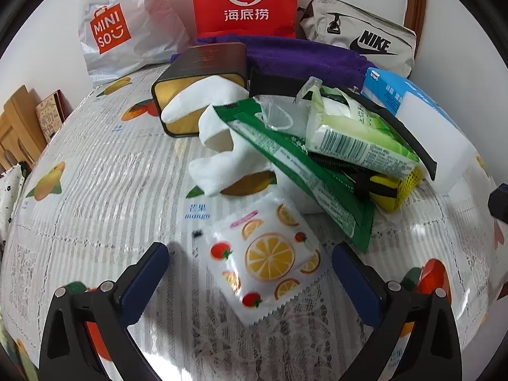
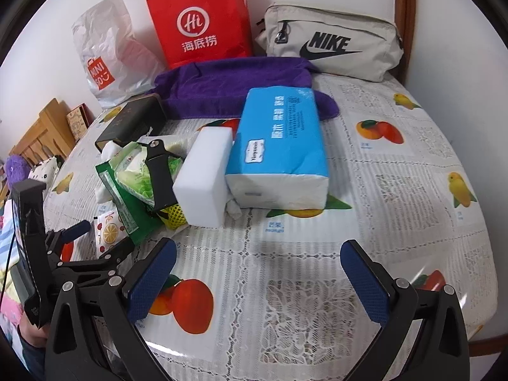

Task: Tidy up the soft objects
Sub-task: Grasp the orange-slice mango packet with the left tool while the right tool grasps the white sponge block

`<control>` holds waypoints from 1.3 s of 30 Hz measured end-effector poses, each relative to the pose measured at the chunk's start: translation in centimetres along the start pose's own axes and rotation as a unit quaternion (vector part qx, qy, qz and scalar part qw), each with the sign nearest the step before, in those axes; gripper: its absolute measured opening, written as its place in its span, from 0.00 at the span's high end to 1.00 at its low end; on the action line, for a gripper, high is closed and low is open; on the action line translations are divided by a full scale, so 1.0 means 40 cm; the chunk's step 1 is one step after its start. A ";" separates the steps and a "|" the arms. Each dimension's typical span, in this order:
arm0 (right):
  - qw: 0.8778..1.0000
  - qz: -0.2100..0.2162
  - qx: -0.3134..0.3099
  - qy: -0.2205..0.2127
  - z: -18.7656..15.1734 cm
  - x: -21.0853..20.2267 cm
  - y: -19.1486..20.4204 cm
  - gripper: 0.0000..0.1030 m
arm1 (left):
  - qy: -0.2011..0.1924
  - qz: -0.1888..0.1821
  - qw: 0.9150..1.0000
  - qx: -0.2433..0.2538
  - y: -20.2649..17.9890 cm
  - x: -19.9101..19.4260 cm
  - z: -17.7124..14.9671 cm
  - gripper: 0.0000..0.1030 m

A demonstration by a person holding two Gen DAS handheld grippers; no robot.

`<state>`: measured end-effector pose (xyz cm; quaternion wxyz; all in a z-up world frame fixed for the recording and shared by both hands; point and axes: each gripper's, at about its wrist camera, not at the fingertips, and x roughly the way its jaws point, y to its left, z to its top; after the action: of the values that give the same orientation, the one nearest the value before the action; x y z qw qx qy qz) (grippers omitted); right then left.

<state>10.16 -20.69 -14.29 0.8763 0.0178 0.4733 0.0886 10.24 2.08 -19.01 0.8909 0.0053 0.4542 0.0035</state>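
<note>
Two grippers open, pile not yet sorted

L gripper (image 1: 250, 273): jaws spread wide, holding nothing, one finger either side of the fruit-print wipe sachet (image 1: 265, 262), which lies flat on the tablecloth (image 1: 95, 171) at the near edge of the pile. Judgement: lined up for that sachet first, since it's loose and nothing rests on it.

R gripper (image 2: 258, 273): also wide open, empty, over bare cloth; nearest items are the white sponge block (image 2: 206, 174) and blue tissue pack (image 2: 279, 146), which touch each other.

Pile leans: green sachet (image 1: 304, 171) is propped on a white sock (image 1: 222, 155), green tissue packet (image 1: 355, 139) on top, black strap (image 1: 409, 139) across it. Likely dumped, not arranged.

L view only: second sock (image 1: 197, 101) sits in the gold-lined tin (image 1: 197, 92); yellow mesh item (image 1: 403, 190) under the packet.

R view only: full tissue pack, purple towel (image 2: 235, 89) spread out behind it, L gripper beside the sachet.

Bags at the wall: Miniso bag (image 2: 111, 54), red bag (image 2: 203, 19), Nike pouch (image 2: 330, 47). Poss. drop spots; can't tell which.
</note>
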 end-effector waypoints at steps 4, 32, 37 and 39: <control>1.000 0.002 -0.010 0.003 -0.001 0.012 0.011 0.01 | -0.005 0.003 1.000 0.004 -0.005 0.004 0.004 0.00; 0.999 0.022 -0.013 -0.031 0.019 0.003 0.026 0.08 | -0.024 -0.064 0.997 0.033 0.027 -0.040 0.003 0.83; 0.999 0.020 -0.010 -0.038 0.044 0.027 0.036 0.29 | -0.026 -0.065 0.997 0.036 0.027 -0.038 0.001 0.83; 0.999 0.028 -0.003 -0.032 0.048 0.039 0.039 0.30 | -0.026 -0.068 0.997 0.032 0.031 -0.038 0.001 0.83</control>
<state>12.40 -18.79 -14.35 0.8883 0.0310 0.4438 0.1142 9.37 3.28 -17.75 0.8998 0.0029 0.4303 -0.0718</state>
